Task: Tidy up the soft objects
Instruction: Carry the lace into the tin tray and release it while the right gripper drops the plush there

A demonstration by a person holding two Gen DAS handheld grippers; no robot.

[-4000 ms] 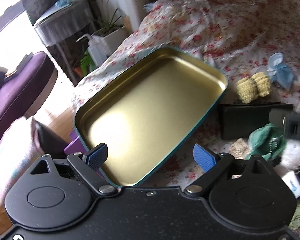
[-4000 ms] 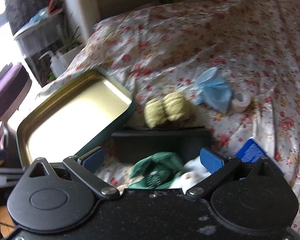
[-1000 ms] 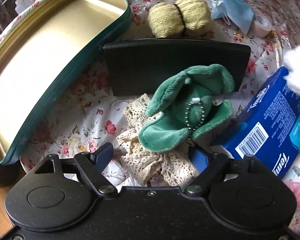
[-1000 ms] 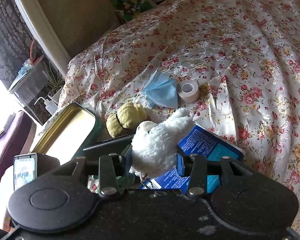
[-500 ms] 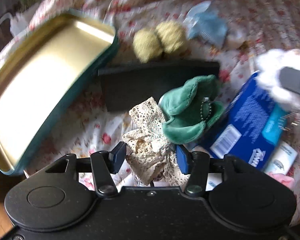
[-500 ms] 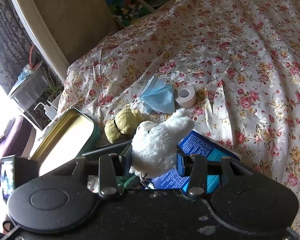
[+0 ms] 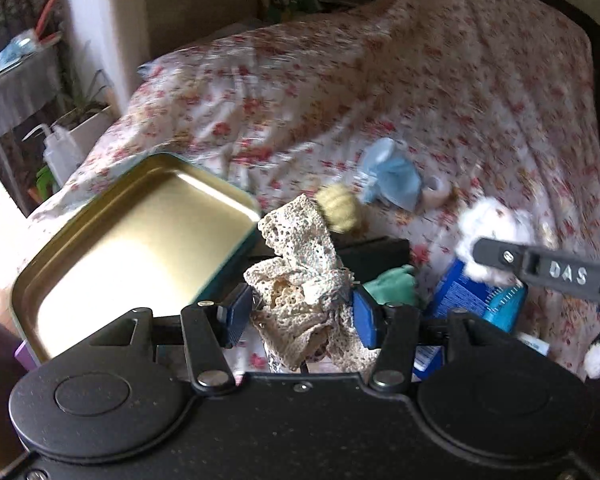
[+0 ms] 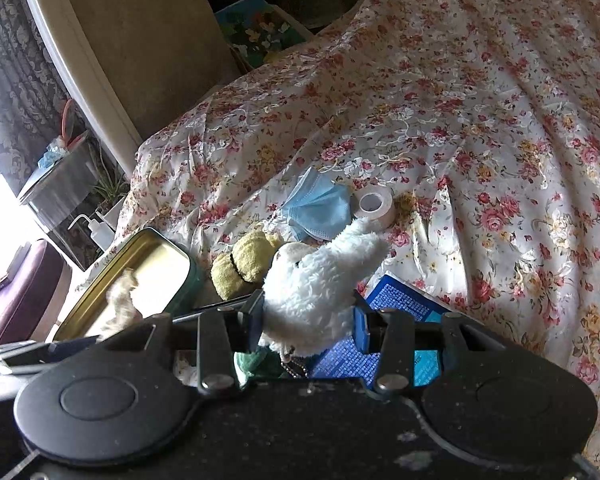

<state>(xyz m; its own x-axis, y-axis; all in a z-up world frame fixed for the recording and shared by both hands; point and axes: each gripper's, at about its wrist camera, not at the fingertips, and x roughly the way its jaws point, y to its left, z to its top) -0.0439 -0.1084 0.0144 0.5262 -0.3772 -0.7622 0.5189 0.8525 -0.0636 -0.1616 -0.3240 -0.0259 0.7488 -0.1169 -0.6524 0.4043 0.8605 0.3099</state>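
My left gripper point(image 7: 300, 314) is shut on a cream lace cloth point(image 7: 300, 276), held up above the flowered bedspread. Just left of it lies the open gold tin with a teal rim point(image 7: 132, 248). A green plush toy point(image 7: 391, 284) lies on the bed behind the cloth. My right gripper point(image 8: 305, 322) is shut on a white fluffy plush toy point(image 8: 319, 276), lifted over a blue tissue pack point(image 8: 399, 304). In the left wrist view the white plush point(image 7: 491, 224) shows at the right. The lace cloth point(image 8: 120, 300) appears over the tin point(image 8: 156, 264) in the right wrist view.
A yellow-green plush point(image 8: 244, 264), a blue face mask point(image 8: 319, 208) and a roll of tape point(image 8: 373, 204) lie on the bedspread point(image 8: 479, 120). A flat black case point(image 7: 371, 252) lies behind the lace cloth. A side table, a squeeze bottle point(image 7: 62, 152) and plants stand left of the bed.
My left gripper has closed on the lace cloth and lifted it off the bed, away from the green plush. The right gripper has kept still with the white plush.
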